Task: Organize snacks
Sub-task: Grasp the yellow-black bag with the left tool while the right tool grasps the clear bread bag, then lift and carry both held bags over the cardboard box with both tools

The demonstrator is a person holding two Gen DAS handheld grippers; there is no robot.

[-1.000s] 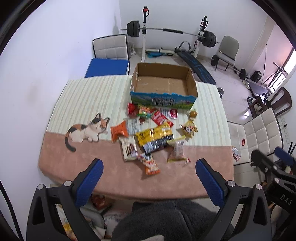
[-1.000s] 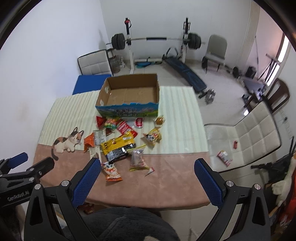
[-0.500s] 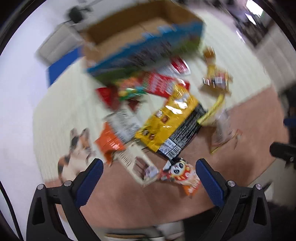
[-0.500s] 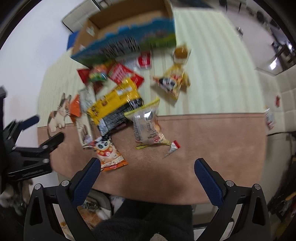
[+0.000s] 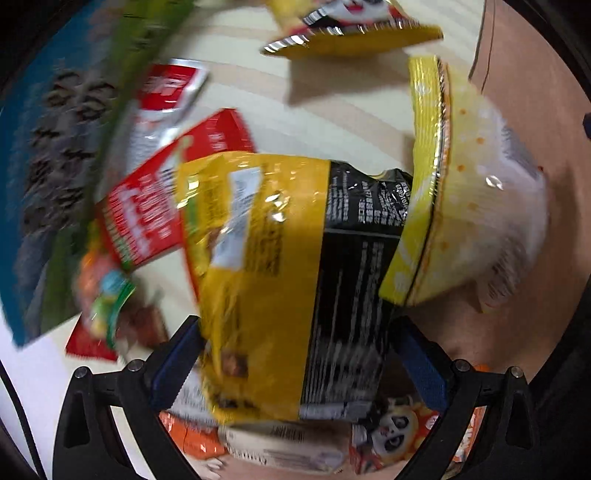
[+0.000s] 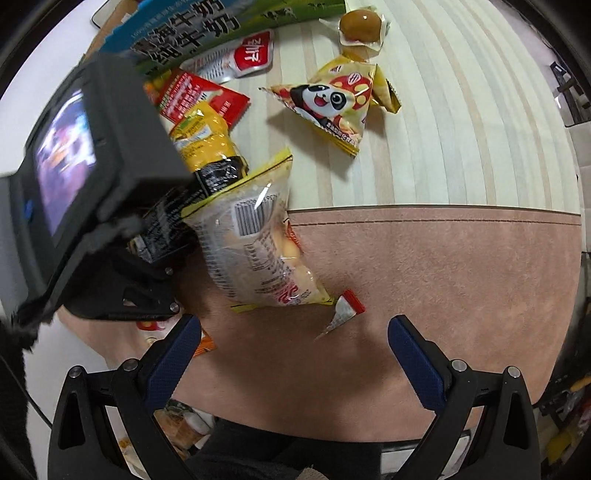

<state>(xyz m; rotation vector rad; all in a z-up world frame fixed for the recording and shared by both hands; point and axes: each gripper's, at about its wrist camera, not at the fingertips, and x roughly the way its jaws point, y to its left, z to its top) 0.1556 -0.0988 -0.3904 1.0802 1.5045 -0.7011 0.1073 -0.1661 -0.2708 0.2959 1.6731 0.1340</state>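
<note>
Landmark: yellow-and-black bag (image 5: 280, 280), glossy and crinkled, black panel of white print on one half; lies on the tabletop (image 6: 424, 266).
Left tongs (image 5: 295, 369): jaws wide, one blue pad on each side of the near end of the yellow-and-black bag; whether the pads touch the film cannot be told, view is blurred.
Right tongs (image 6: 291, 358): jaws wide, nothing between them, over bare pink cloth on the near side of the landmark.
Near items: panda pouch in orange (image 5: 399, 432) and a white wrapper (image 5: 280, 443) show under the landmark's near end.
Clear bun bag (image 6: 255, 243): yellow seal edge, barcode up, overlaps the landmark's black end; a small red-tipped sachet (image 6: 341, 308) lies just beside its near corner.
Beyond landmark: red packet (image 5: 155, 206) tucked under its far edge, red-and-silver sachet (image 6: 243, 57) farther on.
Farther: yellow panda triangle bag (image 6: 332, 107), apart from the landmark; wrapped brown egg (image 6: 360, 26) behind it.
Farthest: cardboard box (image 6: 192, 29), blue-green printed wall.
Open room: pink strip and striped cloth beside the panda triangle bag are bare up to the tabletop edge.
</note>
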